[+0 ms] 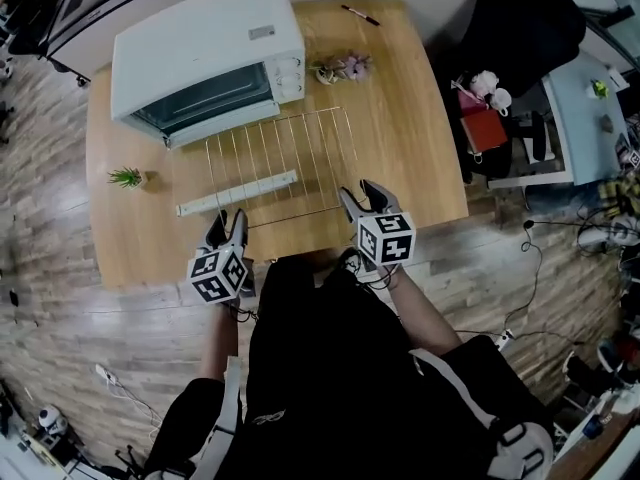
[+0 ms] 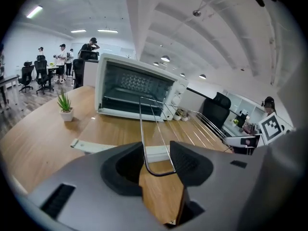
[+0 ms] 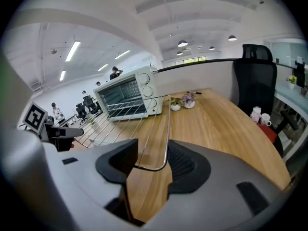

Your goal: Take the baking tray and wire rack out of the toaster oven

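While the rack (image 1: 290,158) stretches over the tabletop (image 1: 400,138) at mid-frame in the head view, its far edge sits near the open front of the oven (image 1: 200,48) at upper left. The left hand-held gripper (image 1: 230,218) pinches the rack's lower-left corner. The right hand-held gripper (image 1: 356,190) pinches the lower-right corner. The oven's door lies open, and its white handle (image 1: 237,193) is under the rack's left part.

Wire rack (image 1: 280,163) spans the desk (image 1: 400,118), one near corner in the left tongs (image 1: 228,230), the other in the right tongs (image 1: 362,200); toaster oven (image 1: 205,58) beyond, potted plant (image 1: 127,177) left of the left tongs, flowers (image 1: 342,66) ahead of the right.
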`<state>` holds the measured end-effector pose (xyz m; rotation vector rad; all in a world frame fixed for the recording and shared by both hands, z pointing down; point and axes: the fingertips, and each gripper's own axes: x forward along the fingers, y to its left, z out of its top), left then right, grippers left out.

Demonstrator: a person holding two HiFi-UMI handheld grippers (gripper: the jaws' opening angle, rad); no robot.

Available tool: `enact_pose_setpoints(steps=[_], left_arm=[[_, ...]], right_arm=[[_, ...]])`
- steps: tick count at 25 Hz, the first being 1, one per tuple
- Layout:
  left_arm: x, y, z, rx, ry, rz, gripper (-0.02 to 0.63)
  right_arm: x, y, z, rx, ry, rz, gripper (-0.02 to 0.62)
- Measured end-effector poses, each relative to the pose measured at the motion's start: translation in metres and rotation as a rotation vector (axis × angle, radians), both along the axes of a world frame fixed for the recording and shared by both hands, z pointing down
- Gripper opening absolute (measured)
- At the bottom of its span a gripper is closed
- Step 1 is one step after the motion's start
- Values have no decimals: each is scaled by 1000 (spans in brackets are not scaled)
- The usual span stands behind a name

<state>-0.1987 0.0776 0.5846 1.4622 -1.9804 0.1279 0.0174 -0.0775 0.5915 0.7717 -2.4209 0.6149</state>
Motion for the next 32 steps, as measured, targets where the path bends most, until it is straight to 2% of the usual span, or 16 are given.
enact_pose_setpoints(steps=[8, 13, 21, 27, 32], left_arm=[[108, -53, 21, -20, 19, 105, 178], [156, -69, 42, -47, 46, 157, 178], [181, -73, 88, -140, 48, 161, 178], [175, -85, 114, -207, 3, 177, 178], [169, -86, 128, -254, 31, 163, 179]], right_arm=[[127, -24, 20, -24, 34, 134, 201], [180, -30, 36, -43, 59, 178, 202], [207, -32, 86, -114, 121, 187, 201], [202, -40, 110, -118, 199, 197, 202], [195, -45, 119, -138, 213, 195, 201]])
